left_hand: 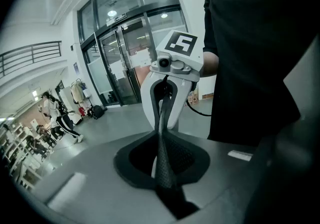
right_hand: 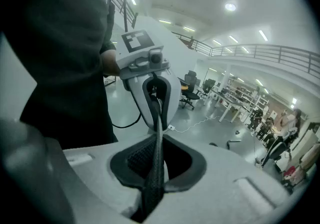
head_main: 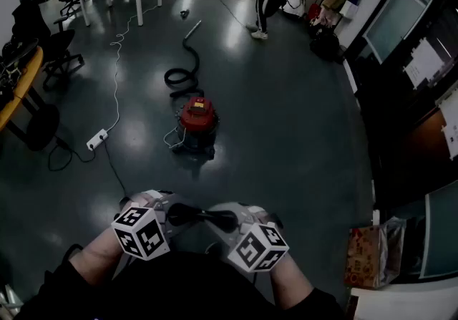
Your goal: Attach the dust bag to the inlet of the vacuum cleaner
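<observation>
The vacuum cleaner (head_main: 198, 119), a small red drum type, stands on the dark floor (head_main: 300, 125) well out ahead of the person. Its black hose (head_main: 184, 68) coils away on the far side, and a white power strip (head_main: 96, 140) lies to its left. Its top looks to be in place, and the inlet cannot be made out from here. No view shows anything I can identify as the dust bag. A reddish paper bag (head_main: 366, 254) stands at the near right, but what it holds is hidden.

Both grippers are held close to the person's body, far from the vacuum cleaner and tilted downward. The left gripper (left_hand: 162, 165) has its jaws pressed together with nothing between them, only the two textured pads meeting in a thin dark line. The right gripper (right_hand: 155, 168) is the same, closed and empty. They point at each other nose to nose, so each gripper's camera looks at the other's white body and marker cube. Whether the tips actually touch I cannot tell.

This looks like a neutral, paired pose rather than a working one. With nothing carried and the machine out of reach, the task seems not yet begun. The person would likely need to find the bag and walk up to the vacuum cleaner.
</observation>
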The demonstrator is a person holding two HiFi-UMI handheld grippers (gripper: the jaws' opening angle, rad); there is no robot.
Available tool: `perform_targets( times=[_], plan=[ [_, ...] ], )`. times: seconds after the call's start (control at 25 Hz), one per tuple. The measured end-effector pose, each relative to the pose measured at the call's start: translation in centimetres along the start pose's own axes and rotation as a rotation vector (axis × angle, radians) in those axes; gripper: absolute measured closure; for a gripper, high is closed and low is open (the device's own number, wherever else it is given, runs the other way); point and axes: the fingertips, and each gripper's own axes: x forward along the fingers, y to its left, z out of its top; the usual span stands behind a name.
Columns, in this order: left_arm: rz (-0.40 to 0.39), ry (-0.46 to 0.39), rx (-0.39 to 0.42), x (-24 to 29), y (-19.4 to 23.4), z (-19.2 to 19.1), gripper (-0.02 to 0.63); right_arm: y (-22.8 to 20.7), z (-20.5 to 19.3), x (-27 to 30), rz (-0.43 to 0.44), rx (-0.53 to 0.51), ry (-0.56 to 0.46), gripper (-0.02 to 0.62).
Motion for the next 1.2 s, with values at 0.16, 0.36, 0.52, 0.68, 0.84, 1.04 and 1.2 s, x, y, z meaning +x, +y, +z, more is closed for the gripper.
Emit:
perform_targets(
  times=[0.16,0.36,0.52,0.68,0.84,1.04,1.2],
  plan=[
    [-0.001,0.003,0.001,0.4,-0.2,0.0,0.577,0.1,-0.4,-0.2,0.004,0.002,0.001,0.566],
    [-0.002,0.005,-0.002,0.3,0.0,0.0,0.577,-0.1,-0.3,-0.1,0.005,0.005,0.001,0.566],
    [-0.002,0.007,-0.011,0.5,0.2,-0.1,0.577,-0.2,-0.4,0.1,0.007,0.019,-0.004,0.565],
    [-0.001,0.018,-0.018,1.1,0.3,0.0,0.577,-0.4,-1.0,-0.1,0.013,0.031,-0.015,0.563],
    [0.013,0.031,-0.033,2.2,0.6,0.4,0.577,-0.9,-1.9,-0.7,0.024,0.025,-0.027,0.565],
    [0.047,0.049,-0.063,4.2,1.1,1.0,0.575,-1.7,-3.8,-1.6,0.046,0.011,-0.044,0.565],
    [0.069,0.053,-0.09,5.4,2.2,1.0,0.574,-2.7,-4.8,-1.6,0.061,0.016,-0.05,0.564]
  ],
)
